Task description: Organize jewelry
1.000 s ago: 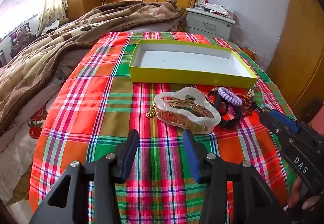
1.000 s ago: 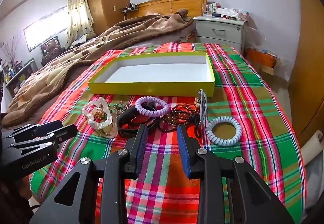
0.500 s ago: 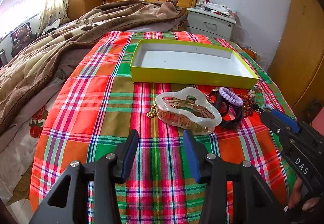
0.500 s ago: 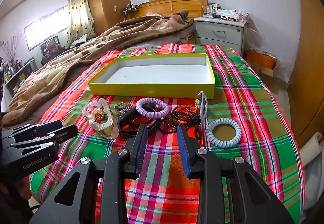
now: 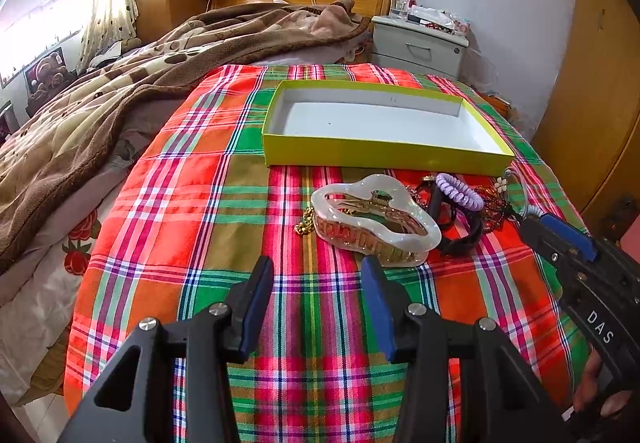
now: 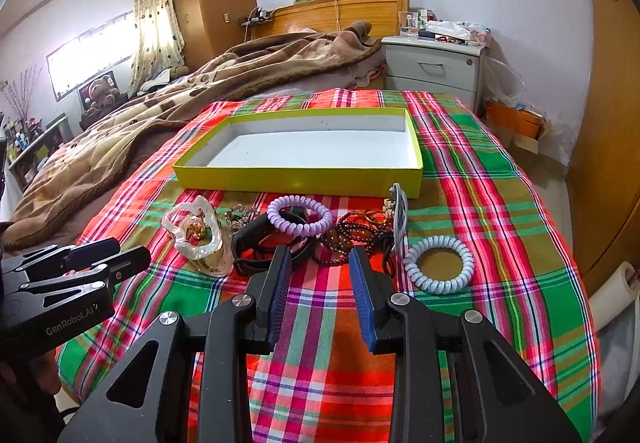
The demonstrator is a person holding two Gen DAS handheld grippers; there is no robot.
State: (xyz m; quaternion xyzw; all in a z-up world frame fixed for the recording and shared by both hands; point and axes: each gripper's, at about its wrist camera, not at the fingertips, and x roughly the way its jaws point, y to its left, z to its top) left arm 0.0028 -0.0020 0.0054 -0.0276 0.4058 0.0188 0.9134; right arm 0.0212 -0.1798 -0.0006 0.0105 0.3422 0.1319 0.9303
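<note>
A pile of jewelry lies on the plaid cloth in front of an empty yellow-green box (image 5: 384, 155) (image 6: 296, 179). It holds a pearly white hair claw (image 5: 374, 221) (image 6: 198, 233), a purple coil band (image 5: 460, 191) (image 6: 300, 215), a black wristband (image 6: 264, 247), dark bead bracelets (image 6: 352, 235) and a pale blue coil band (image 6: 438, 263). My left gripper (image 5: 318, 271) stands open just short of the claw, nothing between its fingers. My right gripper (image 6: 318, 259) is open too, just before the wristband and beads.
A brown blanket (image 5: 120, 91) covers the bed on the left. A grey nightstand (image 6: 434, 71) stands behind the bed, and a wooden wardrobe (image 5: 592, 91) is on the right. A roll of tape (image 6: 616, 295) lies beyond the cloth's right edge.
</note>
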